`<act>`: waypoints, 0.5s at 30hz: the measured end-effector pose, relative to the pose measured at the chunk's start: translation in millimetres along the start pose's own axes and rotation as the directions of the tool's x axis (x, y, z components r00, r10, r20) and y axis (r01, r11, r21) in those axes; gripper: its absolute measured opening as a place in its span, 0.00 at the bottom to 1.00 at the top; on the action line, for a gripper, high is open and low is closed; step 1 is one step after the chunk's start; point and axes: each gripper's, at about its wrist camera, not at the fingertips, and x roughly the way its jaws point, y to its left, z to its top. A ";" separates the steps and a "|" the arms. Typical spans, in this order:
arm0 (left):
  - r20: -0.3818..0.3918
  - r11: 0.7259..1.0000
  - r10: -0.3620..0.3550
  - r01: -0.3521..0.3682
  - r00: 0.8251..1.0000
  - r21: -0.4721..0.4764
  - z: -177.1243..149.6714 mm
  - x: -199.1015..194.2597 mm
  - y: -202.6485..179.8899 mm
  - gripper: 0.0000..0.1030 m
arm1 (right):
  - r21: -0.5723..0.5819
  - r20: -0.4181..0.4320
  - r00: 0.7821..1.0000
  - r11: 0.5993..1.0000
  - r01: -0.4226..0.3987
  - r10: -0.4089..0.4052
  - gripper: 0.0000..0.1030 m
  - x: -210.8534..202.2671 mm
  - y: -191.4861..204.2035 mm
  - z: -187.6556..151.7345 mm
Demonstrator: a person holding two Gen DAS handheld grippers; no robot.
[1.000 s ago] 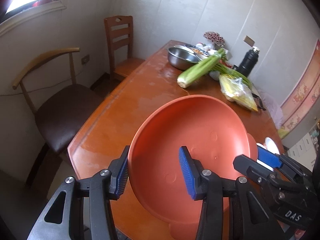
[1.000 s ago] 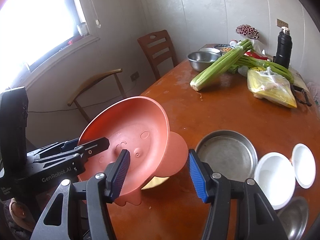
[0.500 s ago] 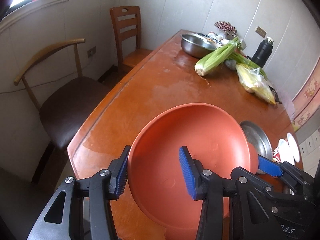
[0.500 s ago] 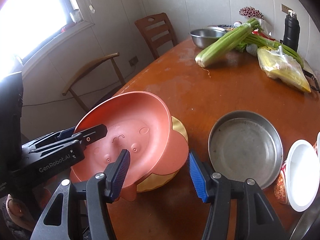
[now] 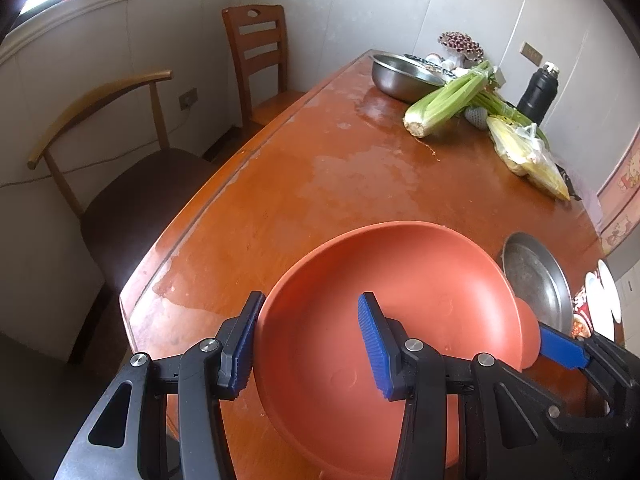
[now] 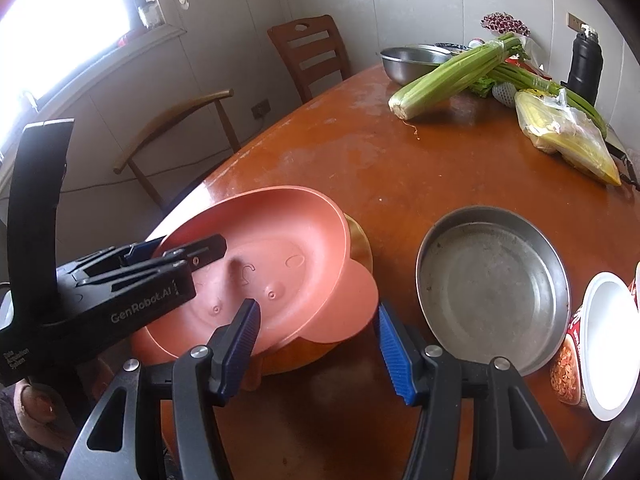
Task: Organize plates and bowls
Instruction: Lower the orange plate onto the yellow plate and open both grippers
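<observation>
A salmon-pink pig-face plate (image 5: pixel 420 300) (image 6: pixel 280 256) sits low over the near end of the wooden table (image 5: pixel 340 168), resting on a yellow plate (image 6: pixel 360 240) that shows only at its right edge. My left gripper (image 5: pixel 310 300) is shut on the plate's left rim, one finger outside the wall and one inside. My right gripper (image 6: pixel 318 312) is shut across the plate's near right side, its left finger inside the dish and its right finger against the round ear (image 6: pixel 356 300). A steel pan (image 6: pixel 492 288) lies just to the right.
A white-lidded noodle cup (image 6: pixel 600 340) stands at the right edge beside the pan. Celery (image 6: pixel 452 76), a steel bowl (image 6: pixel 412 62), a bag of corn (image 6: pixel 568 136) and a black flask (image 6: pixel 586 64) fill the far end. Two chairs (image 5: pixel 132 184) stand along the left side.
Both grippers came down together with the pink plate. It was raised and tilted a second ago and now lies lower and flatter over the yellow plate.
</observation>
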 end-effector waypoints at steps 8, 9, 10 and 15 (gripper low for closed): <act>0.005 1.000 0.017 -0.017 1.000 0.014 2.2 3.1 -3.9 0.47 | 0.003 -0.016 1.000 1.000 0.013 -0.013 0.57 3.5 -1.6 -3.0; 0.003 1.000 0.018 -0.018 1.000 0.016 2.2 3.8 -4.3 0.47 | 0.002 -0.019 1.000 1.000 0.013 -0.013 0.57 4.3 -1.3 -2.8; -0.001 1.000 0.017 -0.017 1.000 0.019 1.6 3.7 -4.2 0.49 | 0.004 -0.020 1.000 1.000 0.012 -0.012 0.57 4.6 -1.4 -3.5; -0.006 0.999 0.015 -0.015 1.000 0.029 2.2 4.7 -4.3 0.49 | 0.027 -0.034 0.999 1.000 -0.002 0.003 0.57 5.3 -5.0 -3.9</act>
